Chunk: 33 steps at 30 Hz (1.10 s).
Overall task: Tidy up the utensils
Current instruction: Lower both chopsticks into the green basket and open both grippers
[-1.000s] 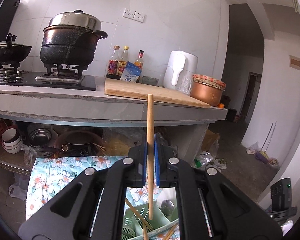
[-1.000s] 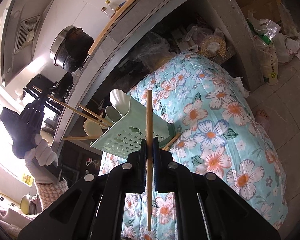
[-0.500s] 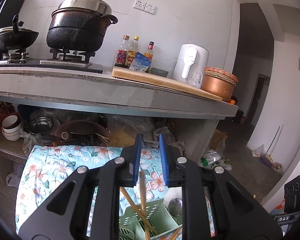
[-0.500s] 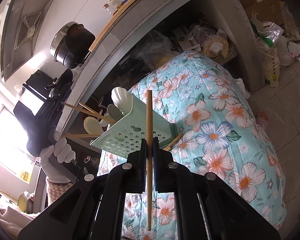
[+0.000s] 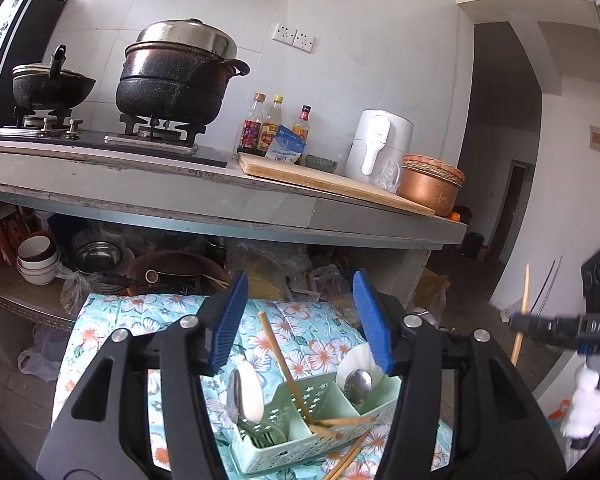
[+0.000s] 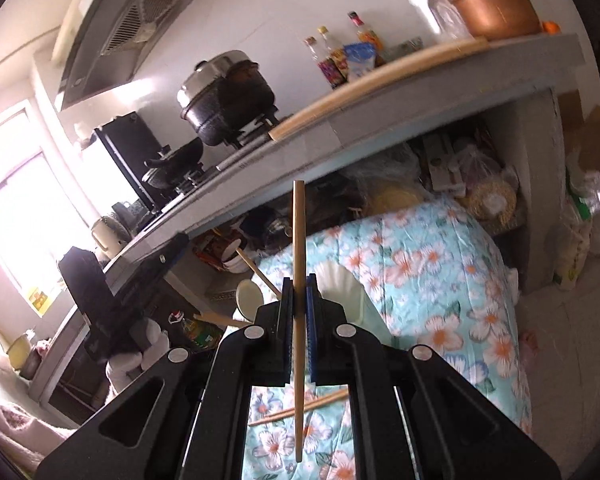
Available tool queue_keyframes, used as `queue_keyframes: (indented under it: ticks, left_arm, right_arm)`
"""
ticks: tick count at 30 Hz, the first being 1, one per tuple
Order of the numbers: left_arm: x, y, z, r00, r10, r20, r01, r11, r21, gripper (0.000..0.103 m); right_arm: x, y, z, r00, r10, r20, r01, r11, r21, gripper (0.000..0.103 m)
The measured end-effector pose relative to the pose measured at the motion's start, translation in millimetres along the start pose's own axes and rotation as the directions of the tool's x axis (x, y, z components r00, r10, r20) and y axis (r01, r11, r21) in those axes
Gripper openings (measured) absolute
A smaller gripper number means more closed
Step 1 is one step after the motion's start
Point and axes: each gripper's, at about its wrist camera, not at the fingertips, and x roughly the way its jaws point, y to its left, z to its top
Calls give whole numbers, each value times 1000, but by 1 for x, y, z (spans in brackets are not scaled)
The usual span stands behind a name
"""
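Now the left gripper [image 5: 306,322] has let go: a second ago it pinched a chopstick upright, and its fingers [image 5: 228,320] have just been opening, nothing between them. That chopstick [image 5: 284,364] leans in the green utensil caddy [image 5: 300,436] below, beside spoons [image 5: 356,386]. The right gripper [image 6: 299,320] has risen, fingers clenched on another chopstick [image 6: 299,264], held upright. The caddy sits on a floral cloth [image 5: 140,320]. Behind runs a grey table [image 5: 180,196] with a black pot [image 5: 172,84], bottles [image 5: 272,128] and a cutting board [image 5: 324,184].
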Motion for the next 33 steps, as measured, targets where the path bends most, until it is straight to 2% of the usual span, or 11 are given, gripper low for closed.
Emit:
queue_keyframes:
  ticks: [7, 11, 16, 18, 20, 25, 27, 29, 30, 32, 33]
  left_arm:
    - [-44, 29, -20, 1000, 19, -18, -19, 1000, -5, 68]
    - [-55, 41, -41, 995, 38, -90, -38, 999, 5, 72]
    - [-51, 47, -75, 972, 63, -227, -66, 998, -5, 76]
    - [-46, 47, -88, 958, 71, -277, -80, 997, -21, 77]
    - [-39, 44, -101, 939, 108, -326, -117, 993, -6, 77]
    - [-15, 35, -127, 865, 244, -437, -224, 970, 99, 77]
    - [-7, 32, -137, 837, 272, -475, -236, 962, 134, 77]
    - [0, 27, -145, 817, 285, -501, -238, 959, 156, 77]
    - [3, 26, -148, 809, 287, -513, -239, 958, 158, 77]
    - [6, 24, -152, 798, 286, -531, -238, 958, 159, 77]
    - [8, 23, -153, 794, 290, -535, -239, 957, 164, 77]
  right_arm:
    - [16, 49, 56, 993, 49, 111, -27, 981, -193, 6]
    - [39, 63, 76, 989, 47, 138, -10, 966, -257, 6]
    - [85, 72, 79, 994, 27, 103, 6, 950, -313, 6]
    - [103, 73, 73, 997, 13, 82, 16, 941, -338, 6]
    - [120, 73, 65, 998, 1, 55, 19, 936, -353, 6]
    - [153, 66, 38, 998, -69, -8, 59, 901, -430, 6]
    - [161, 61, 29, 993, -110, -31, 85, 891, -447, 6]
    - [164, 56, 24, 991, -119, -65, 79, 893, -443, 9]
    - [163, 54, 23, 990, -127, -65, 87, 895, -437, 12]
    - [157, 51, 25, 991, -120, -56, 85, 904, -420, 26]
    - [152, 49, 27, 992, -114, -48, 84, 908, -411, 28]
